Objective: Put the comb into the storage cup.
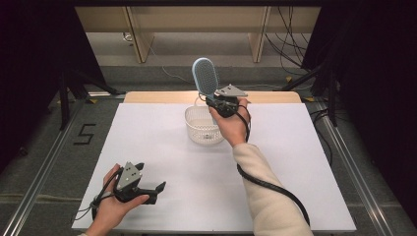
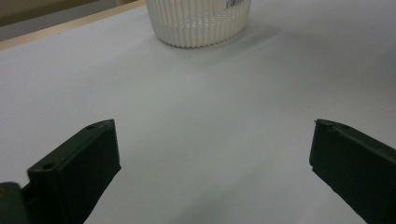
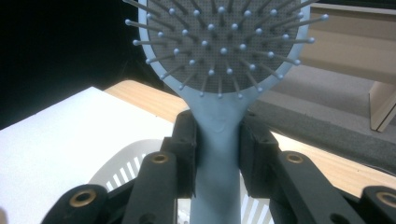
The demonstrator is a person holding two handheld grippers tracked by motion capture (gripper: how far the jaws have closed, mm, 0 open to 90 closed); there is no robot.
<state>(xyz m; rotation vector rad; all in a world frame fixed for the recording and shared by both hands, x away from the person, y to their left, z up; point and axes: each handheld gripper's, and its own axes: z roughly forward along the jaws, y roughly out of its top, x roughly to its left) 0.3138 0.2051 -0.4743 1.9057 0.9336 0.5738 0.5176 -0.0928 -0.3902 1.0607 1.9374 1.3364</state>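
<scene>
Nearest to me, at the front left corner of the white table (image 1: 162, 162), I see my left gripper (image 1: 160, 187) resting low in the person's left hand (image 1: 110, 204). Its jaws stand wide apart with bare tabletop between them, pointing towards the middle of the table. Further in, the person's right forearm in a cream sleeve (image 1: 265, 191) reaches up across the table. At its end my right gripper (image 1: 214, 101) is raised above the far side of a white ribbed basket (image 1: 201, 130), which sits near the back middle of the table. The right gripper's jaws pinch the handle of a light blue hairbrush (image 1: 205, 76), held upright with its bristled head topmost, over the basket's far rim. Beyond that I see the table's wooden back edge (image 1: 162, 97)
</scene>
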